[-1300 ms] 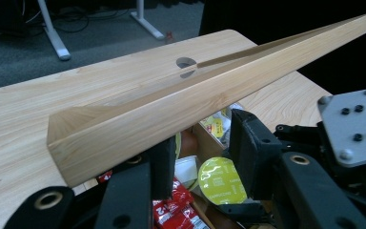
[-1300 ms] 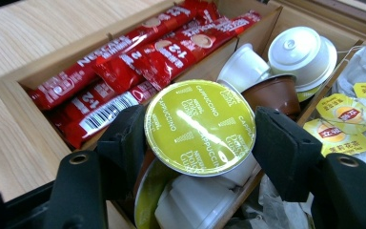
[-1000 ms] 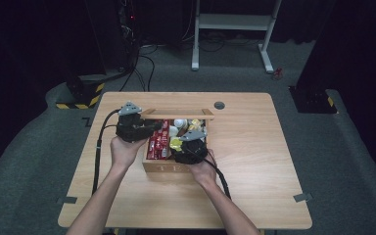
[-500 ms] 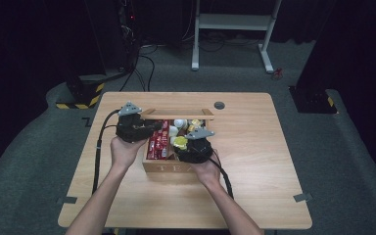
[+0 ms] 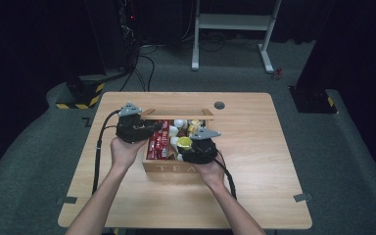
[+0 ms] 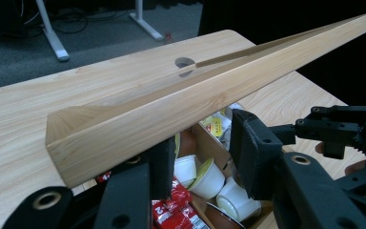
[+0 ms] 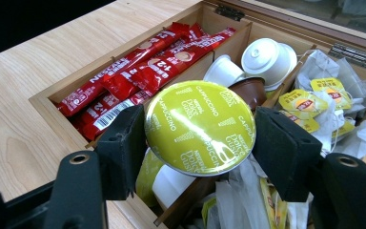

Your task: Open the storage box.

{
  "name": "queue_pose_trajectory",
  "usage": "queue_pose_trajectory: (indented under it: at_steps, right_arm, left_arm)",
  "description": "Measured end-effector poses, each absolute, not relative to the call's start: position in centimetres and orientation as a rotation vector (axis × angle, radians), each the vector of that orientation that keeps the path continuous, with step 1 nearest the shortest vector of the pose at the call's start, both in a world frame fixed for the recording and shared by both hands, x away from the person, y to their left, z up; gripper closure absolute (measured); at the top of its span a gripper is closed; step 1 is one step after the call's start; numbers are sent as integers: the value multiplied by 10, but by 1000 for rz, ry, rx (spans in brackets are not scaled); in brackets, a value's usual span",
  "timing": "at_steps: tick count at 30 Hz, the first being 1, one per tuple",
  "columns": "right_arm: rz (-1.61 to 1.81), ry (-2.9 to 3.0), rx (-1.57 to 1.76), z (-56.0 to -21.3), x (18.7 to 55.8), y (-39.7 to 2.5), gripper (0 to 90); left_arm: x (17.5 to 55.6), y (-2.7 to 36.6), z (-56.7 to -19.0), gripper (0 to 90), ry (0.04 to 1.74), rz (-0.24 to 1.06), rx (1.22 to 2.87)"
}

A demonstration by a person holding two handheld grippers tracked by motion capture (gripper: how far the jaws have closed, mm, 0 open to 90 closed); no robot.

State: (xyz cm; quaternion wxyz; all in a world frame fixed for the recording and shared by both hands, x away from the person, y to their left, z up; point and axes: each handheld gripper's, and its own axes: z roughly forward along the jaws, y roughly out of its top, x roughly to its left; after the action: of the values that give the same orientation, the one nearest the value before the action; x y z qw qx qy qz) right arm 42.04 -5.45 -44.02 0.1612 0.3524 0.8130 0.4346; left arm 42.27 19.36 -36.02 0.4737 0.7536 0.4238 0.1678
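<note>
An open wooden tea box sits mid-table, its lid standing up at the back. My right gripper is shut on a yellow-green cappuccino capsule just above the box's middle compartment; the high view has that gripper and capsule over the box's front. My left gripper is open at the box's left end. The lid's edge crosses just above its left finger. Nothing is between its jaws.
Red coffee sachets fill the left compartment. White capsules lie in the middle one, and yellow-tagged tea bags in the right. The wooden table has a cable hole behind the box. A white desk frame stands beyond.
My right gripper has shifted slightly right and up with the capsule in it. The left gripper and the lid have stayed put.
</note>
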Motion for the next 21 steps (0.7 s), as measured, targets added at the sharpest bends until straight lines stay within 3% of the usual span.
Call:
queue_pose_trajectory:
  at_steps: [21]
  right_arm:
    - [1257,2307,1029,-434,416,-75,371]
  left_arm:
    - [422,194,-361,612,1035,407,1843]
